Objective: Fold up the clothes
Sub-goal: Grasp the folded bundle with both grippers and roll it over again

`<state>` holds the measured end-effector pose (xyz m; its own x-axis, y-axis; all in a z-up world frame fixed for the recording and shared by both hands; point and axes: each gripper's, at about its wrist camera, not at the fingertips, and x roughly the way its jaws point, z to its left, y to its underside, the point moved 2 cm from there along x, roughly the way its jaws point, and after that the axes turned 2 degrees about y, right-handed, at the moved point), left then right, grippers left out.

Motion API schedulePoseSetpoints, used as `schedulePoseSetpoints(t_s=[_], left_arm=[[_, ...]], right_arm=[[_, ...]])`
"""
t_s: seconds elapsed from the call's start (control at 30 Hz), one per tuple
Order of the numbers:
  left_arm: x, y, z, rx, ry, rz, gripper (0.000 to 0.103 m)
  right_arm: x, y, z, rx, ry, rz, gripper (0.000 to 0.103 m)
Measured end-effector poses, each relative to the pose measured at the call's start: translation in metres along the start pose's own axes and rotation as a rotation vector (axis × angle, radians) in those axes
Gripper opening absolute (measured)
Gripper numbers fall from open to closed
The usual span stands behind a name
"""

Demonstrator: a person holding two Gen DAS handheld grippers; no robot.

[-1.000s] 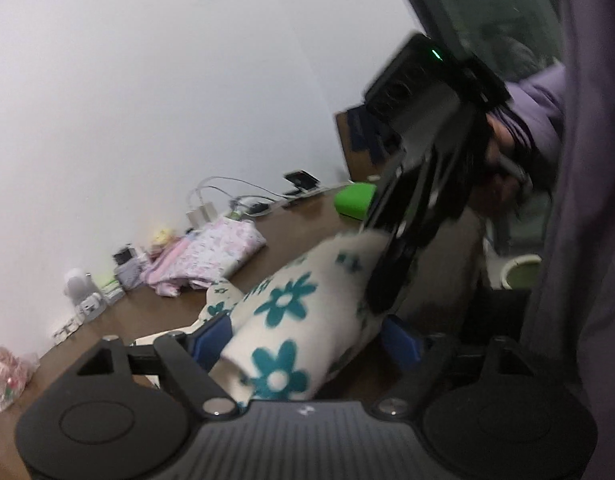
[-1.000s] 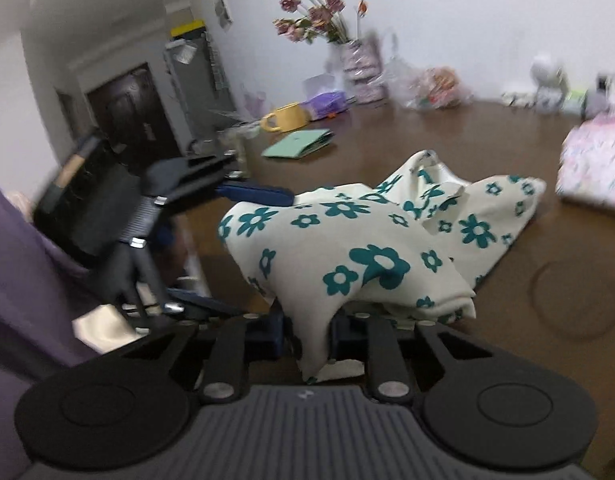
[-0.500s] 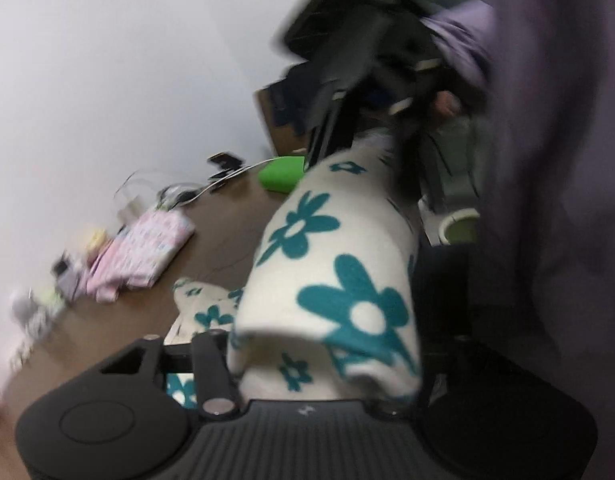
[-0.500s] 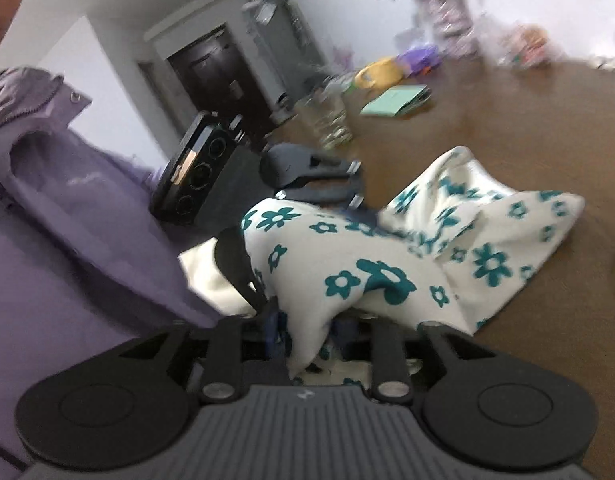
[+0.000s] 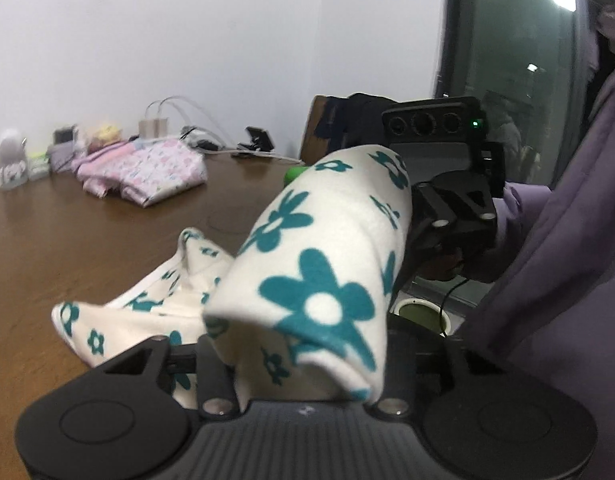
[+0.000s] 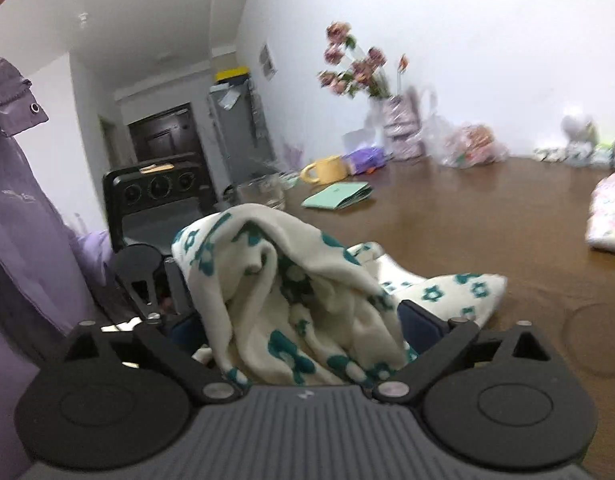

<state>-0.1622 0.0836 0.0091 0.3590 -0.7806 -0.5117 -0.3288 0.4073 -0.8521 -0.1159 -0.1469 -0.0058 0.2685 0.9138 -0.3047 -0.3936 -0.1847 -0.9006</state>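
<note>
A cream garment with teal flowers (image 5: 307, 264) is bunched up and lifted at the near edge of the brown table (image 5: 87, 248), its tail trailing on the wood. My left gripper (image 5: 303, 360) is shut on one end, its fingers buried under the fabric. My right gripper (image 6: 303, 324) stands open, blue pads (image 6: 419, 324) spread wide, and the garment (image 6: 307, 280) lies loosely between them. The two grippers face each other closely: the right gripper (image 5: 447, 220) shows behind the cloth, and the left gripper (image 6: 155, 272) shows at the left.
A folded pink garment (image 5: 147, 172) lies farther back on the table. A yellow mug (image 6: 325, 170), a glass (image 6: 263, 192), a green booklet (image 6: 337, 198) and a flower vase (image 6: 399, 132) stand at the far end. Chargers and cables (image 5: 159, 124) line the wall. A person's purple jacket (image 5: 567, 240) is close by.
My left gripper, open one second ago, has shut on the garment. My right gripper, shut on it before, has opened. Both tools have swung and the cloth is raised higher.
</note>
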Motion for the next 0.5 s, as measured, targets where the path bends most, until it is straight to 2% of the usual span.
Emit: schedulePoseSetpoints(t_s=[0.07, 0.1, 0.13, 0.2, 0.27, 0.37, 0.5], left_arm=[[-0.007, -0.001, 0.005, -0.048, 0.016, -0.024, 0.07], [-0.017, 0.001, 0.007, -0.048, 0.027, -0.064, 0.077], [-0.027, 0.003, 0.009, -0.047, 0.038, -0.104, 0.09], [-0.045, 0.006, 0.016, -0.065, 0.039, -0.18, 0.091], [-0.051, 0.007, 0.033, -0.151, 0.013, -0.214, 0.091], [-0.044, 0.009, 0.054, -0.265, 0.035, -0.237, 0.091], [-0.033, 0.011, 0.074, -0.41, 0.038, -0.208, 0.091]], right_arm=[[-0.001, -0.001, -0.003, 0.057, -0.047, 0.011, 0.04], [-0.002, -0.001, -0.002, 0.061, -0.04, 0.01, 0.036], [-0.004, 0.001, -0.001, 0.058, -0.035, 0.009, 0.034], [-0.008, 0.005, -0.001, 0.082, -0.041, 0.006, 0.034], [-0.009, 0.009, -0.007, 0.142, -0.058, -0.008, 0.034], [-0.009, 0.013, -0.025, 0.295, -0.086, -0.054, 0.033], [-0.005, 0.017, -0.053, 0.562, -0.079, -0.129, 0.032]])
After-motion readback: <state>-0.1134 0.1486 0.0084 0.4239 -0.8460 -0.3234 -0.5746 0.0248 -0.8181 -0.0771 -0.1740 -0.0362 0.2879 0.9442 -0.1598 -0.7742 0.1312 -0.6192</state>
